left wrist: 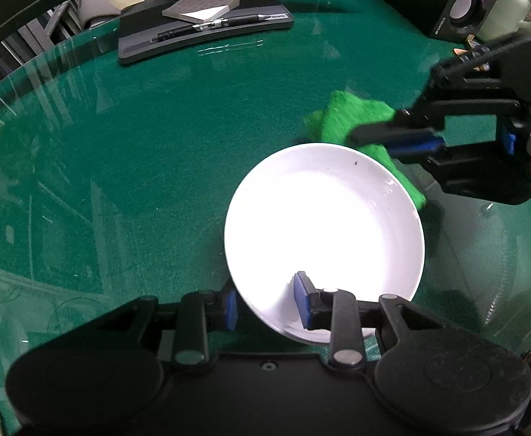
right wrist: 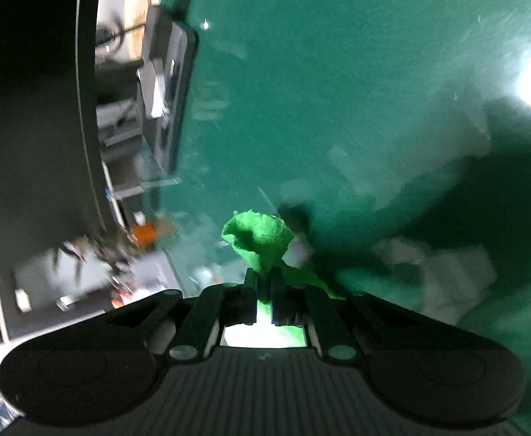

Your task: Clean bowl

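Bowl [left wrist: 323,239] sits on the green table [left wrist: 138,152], and the left gripper [left wrist: 267,303] holds it by the near rim, one finger inside and one outside, so the fingers are pinching the thin wall. It looks like white glazed ceramic: stiff, smooth, probably slippery and easy to chip, so I judge the rim is the right place to hold, with a firm but gentle squeeze. Beyond the far rim, the right gripper [left wrist: 370,134] has its fingers pressed together on a soft green cloth [left wrist: 352,116], which hangs limp and will bend easily into the bowl's curve.
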